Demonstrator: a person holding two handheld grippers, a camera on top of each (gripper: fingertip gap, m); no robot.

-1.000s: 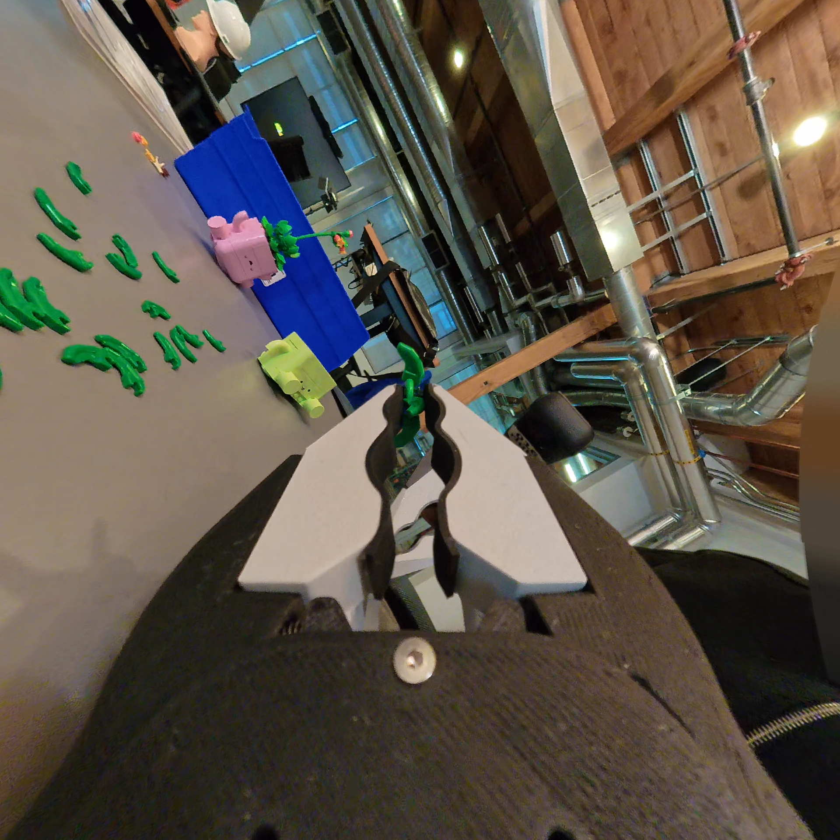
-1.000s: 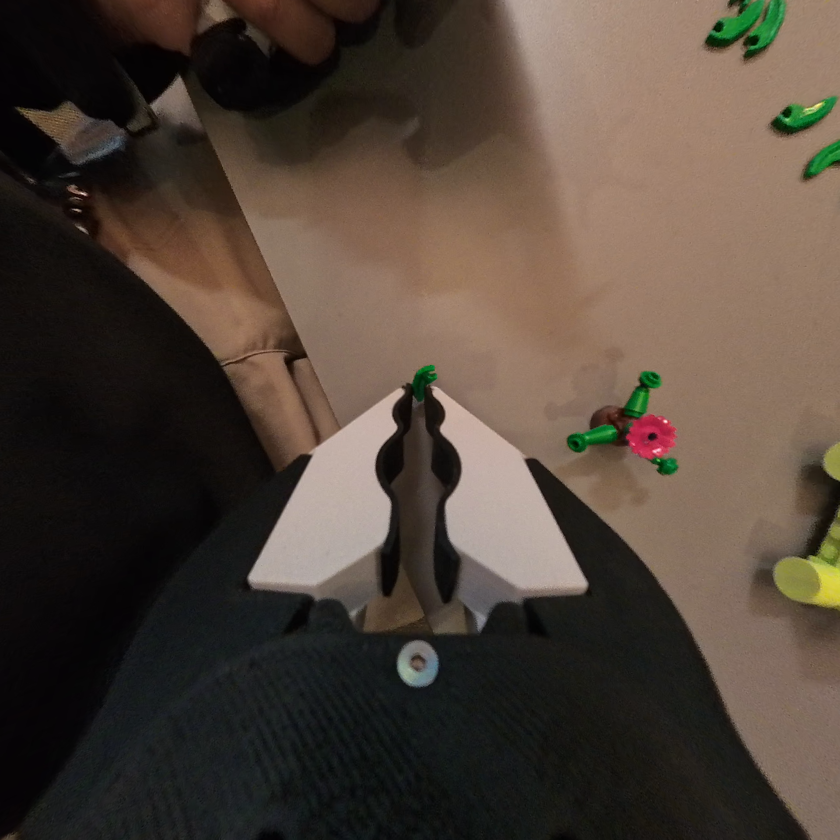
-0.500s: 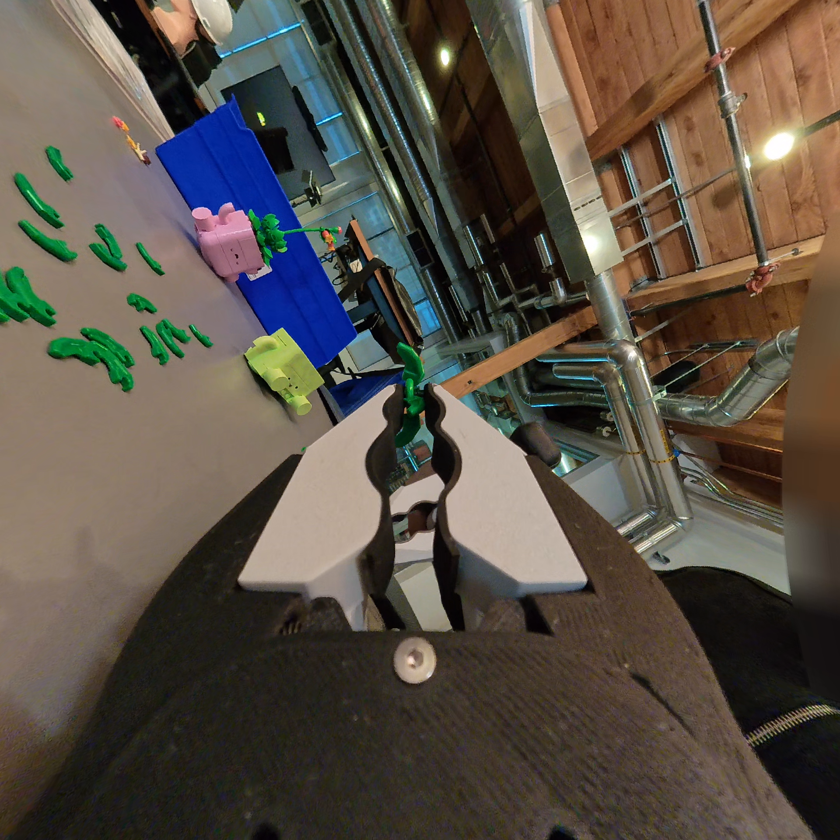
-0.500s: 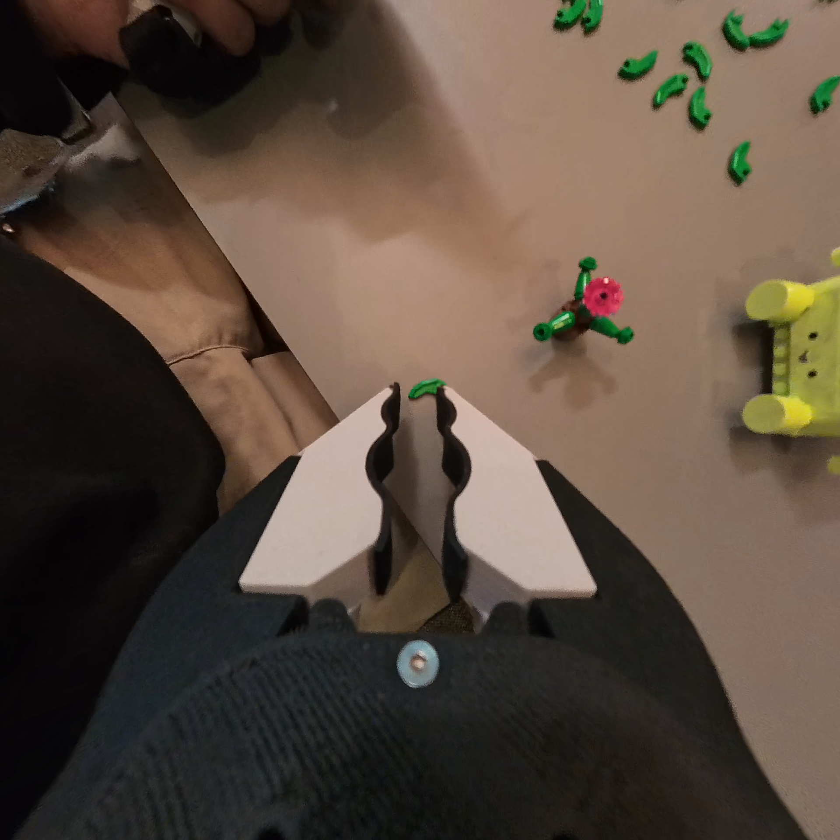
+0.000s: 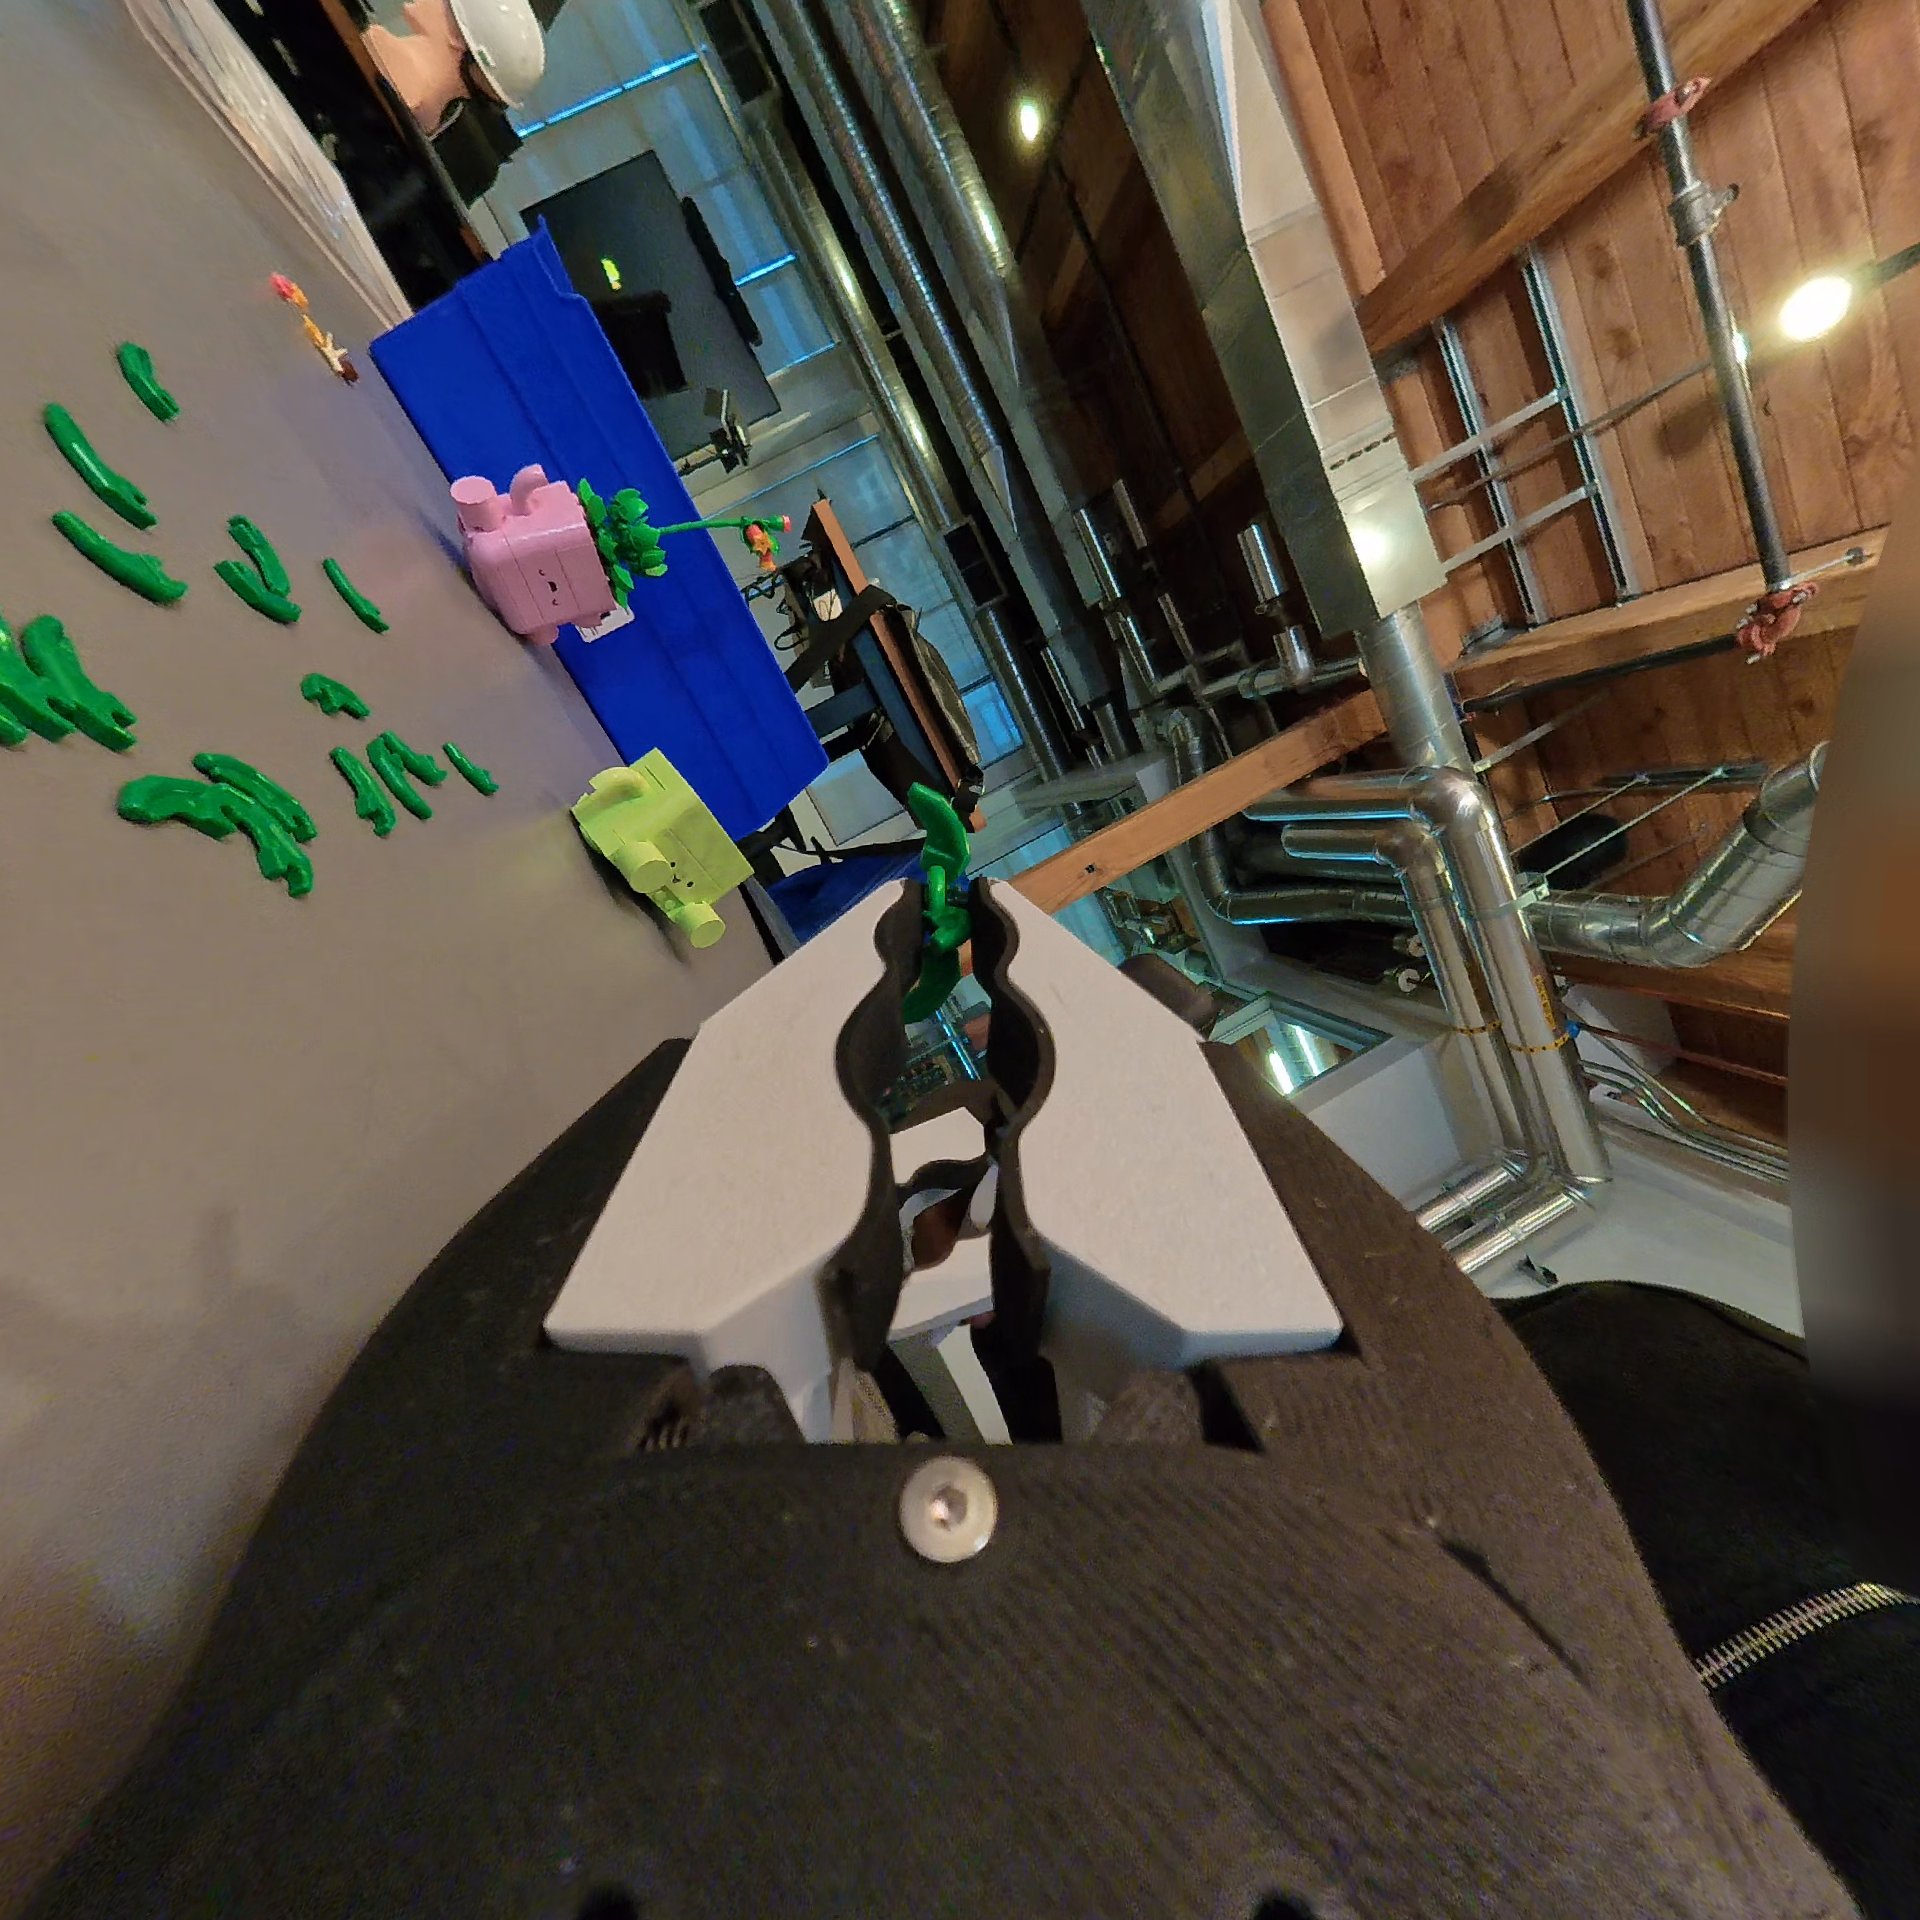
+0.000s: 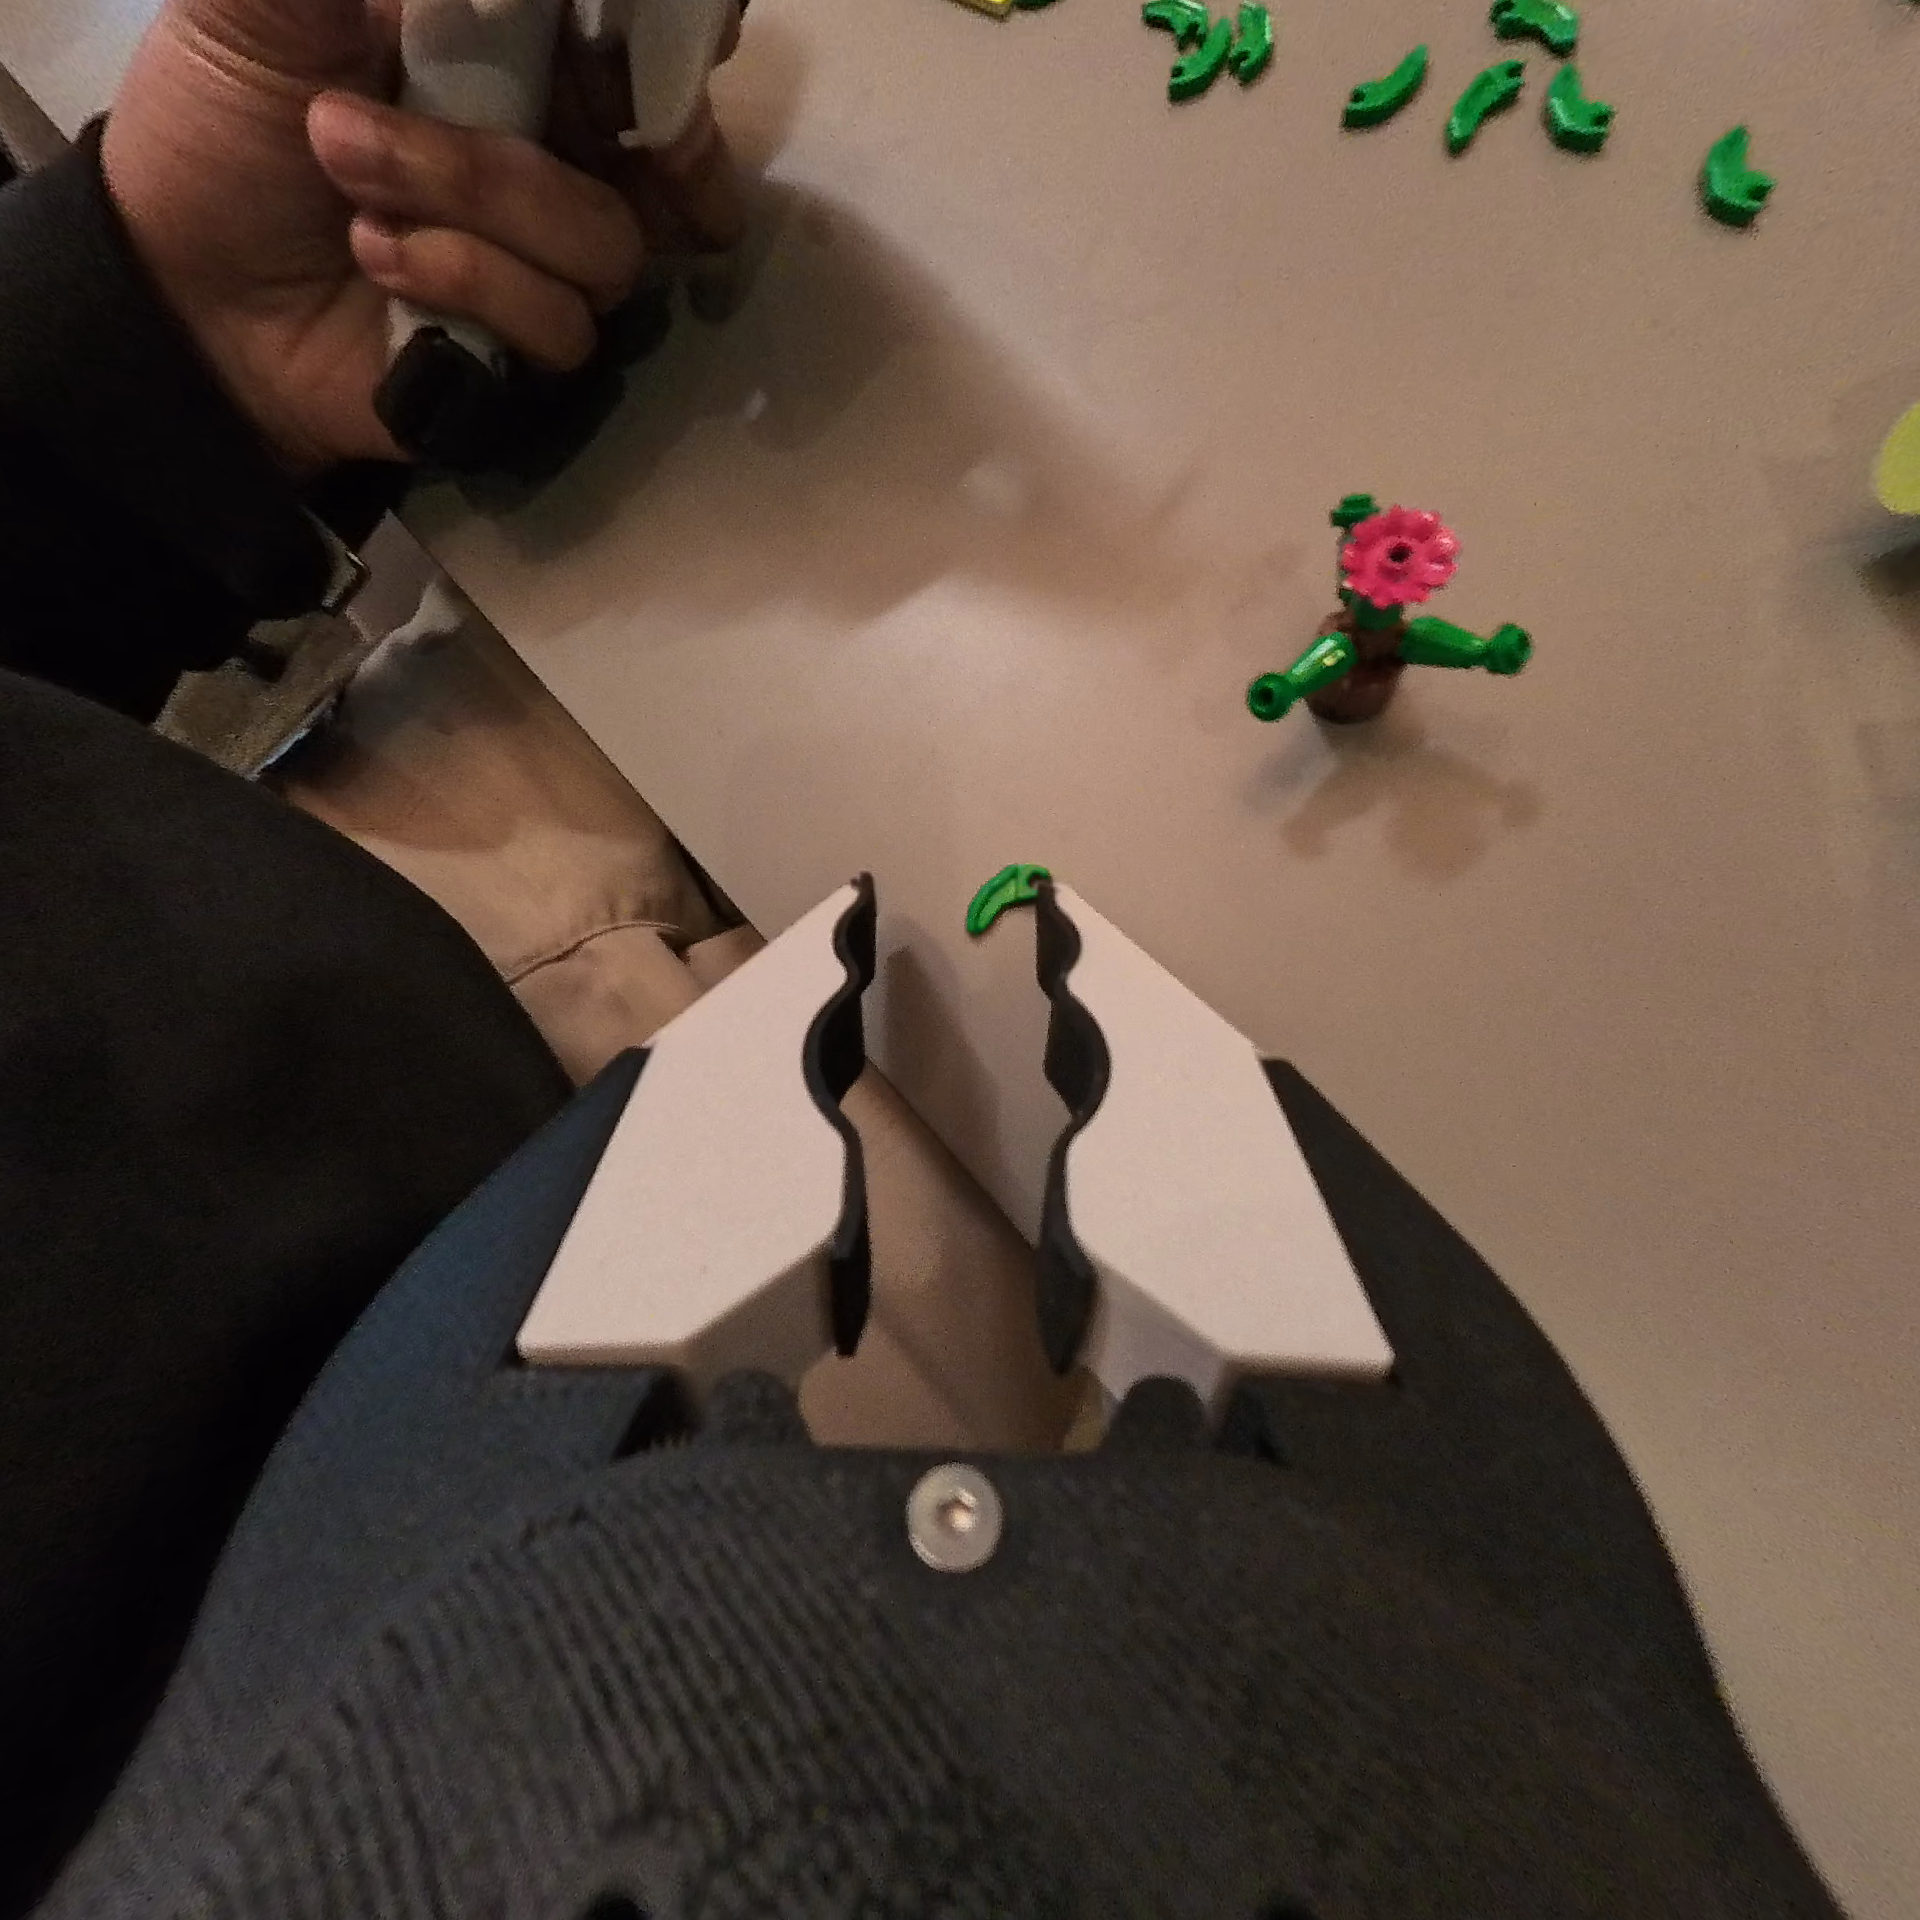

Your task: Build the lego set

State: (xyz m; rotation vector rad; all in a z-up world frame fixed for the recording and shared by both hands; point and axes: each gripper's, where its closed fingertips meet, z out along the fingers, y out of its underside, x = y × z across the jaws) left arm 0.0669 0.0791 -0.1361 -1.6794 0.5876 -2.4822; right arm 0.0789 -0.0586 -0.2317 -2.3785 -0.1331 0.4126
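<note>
While the left wrist view tilts steeply, the left gripper (image 5: 940, 904) stands lifted off the grey table (image 5: 208, 1091), its fingers pinched narrow on a green leaf stem (image 5: 940, 883), probably held clear for fitting. Loose green leaves (image 5: 218, 805) lie scattered at left; a pink block pot (image 5: 535, 561) bearing foliage and a lime block pot (image 5: 665, 836) stand against a blue bin (image 5: 582, 468). How the stem's parts join is hidden between the pads.

Seen from the right wrist view, the right gripper (image 6: 951, 899) hangs with fingers spread wide, gripping nothing. A single green leaf (image 6: 1000, 896) sits just beside the right fingertip; contact cannot be judged. A pink flower sprig (image 6: 1382, 623) stands well apart. The person's hand (image 6: 364, 229) holds the other gripper, mostly cut off at the top edge.
</note>
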